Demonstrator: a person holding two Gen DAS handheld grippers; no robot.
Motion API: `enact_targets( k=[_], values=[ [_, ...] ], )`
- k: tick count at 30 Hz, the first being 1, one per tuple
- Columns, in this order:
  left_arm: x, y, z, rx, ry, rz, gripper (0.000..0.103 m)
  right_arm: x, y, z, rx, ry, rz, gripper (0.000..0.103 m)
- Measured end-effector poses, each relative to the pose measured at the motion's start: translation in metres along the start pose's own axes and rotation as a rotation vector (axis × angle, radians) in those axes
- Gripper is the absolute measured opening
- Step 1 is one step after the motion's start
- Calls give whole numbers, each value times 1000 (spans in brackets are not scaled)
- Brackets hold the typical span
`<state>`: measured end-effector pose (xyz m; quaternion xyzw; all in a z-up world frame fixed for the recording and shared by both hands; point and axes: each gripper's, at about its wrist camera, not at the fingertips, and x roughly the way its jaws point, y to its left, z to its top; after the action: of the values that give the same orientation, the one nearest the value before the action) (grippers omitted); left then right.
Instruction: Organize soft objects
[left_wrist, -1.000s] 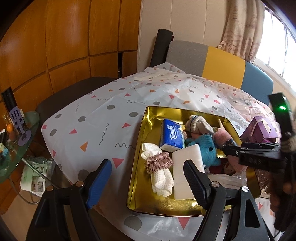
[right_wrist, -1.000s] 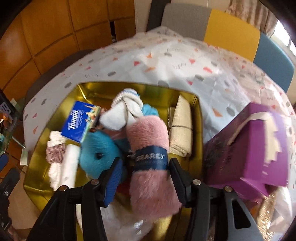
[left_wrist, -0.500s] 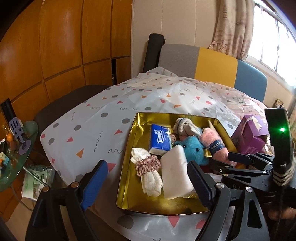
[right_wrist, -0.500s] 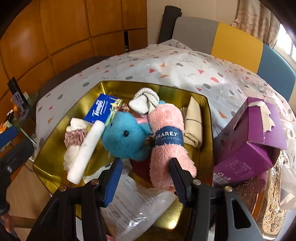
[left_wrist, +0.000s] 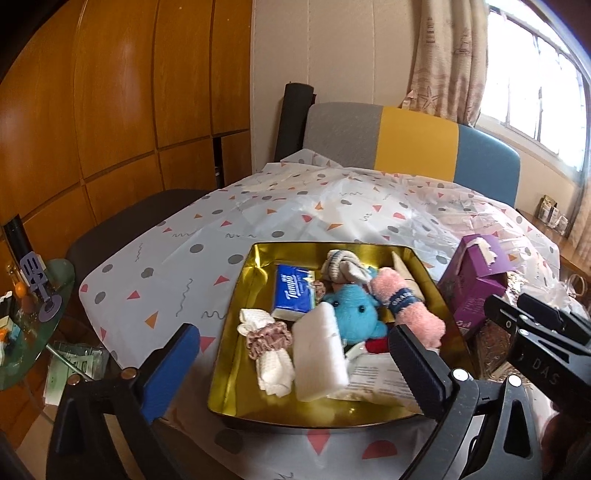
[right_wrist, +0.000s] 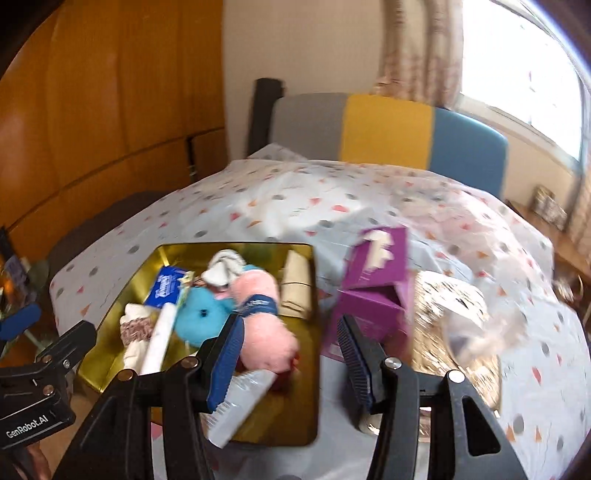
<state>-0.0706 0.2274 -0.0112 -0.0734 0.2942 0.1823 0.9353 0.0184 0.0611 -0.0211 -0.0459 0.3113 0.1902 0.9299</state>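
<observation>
A gold tray (left_wrist: 240, 332) (right_wrist: 110, 347) on the patterned tablecloth holds soft things: a blue plush toy (left_wrist: 352, 312) (right_wrist: 201, 314), a rolled pink towel (left_wrist: 406, 306) (right_wrist: 264, 325), a blue tissue pack (left_wrist: 291, 291), a white sponge block (left_wrist: 319, 350), a white cloth with a pink scrunchie (left_wrist: 266, 336), a grey-white sock bundle (left_wrist: 341, 267) and a beige cloth (right_wrist: 295, 280). My left gripper (left_wrist: 291, 369) is open and empty, held back above the tray's near edge. My right gripper (right_wrist: 290, 363) is open and empty, above the tray's near right corner.
A purple box (left_wrist: 476, 284) (right_wrist: 373, 291) stands right of the tray, with a gold glittery bag (right_wrist: 450, 317) and clear plastic beyond it. A clear plastic packet (right_wrist: 240, 398) lies in the tray's near end. A striped sofa (left_wrist: 406, 144) is behind; a glass side table (left_wrist: 33, 317) is left.
Both grippers have pulled back and up from the tray. The right gripper let go of the pink towel, which now lies in the tray, and has swung right.
</observation>
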Motion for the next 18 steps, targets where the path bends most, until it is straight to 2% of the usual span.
enact_targets(
  k=[5,18],
  values=[
    [-4,-10,-4,9,10,-18,103,-5,-13,-12,31,8,-29,53],
    [-6,-11,-6,18,2,17,103,-9,-14,-21,27,2,-42,53]
  ],
)
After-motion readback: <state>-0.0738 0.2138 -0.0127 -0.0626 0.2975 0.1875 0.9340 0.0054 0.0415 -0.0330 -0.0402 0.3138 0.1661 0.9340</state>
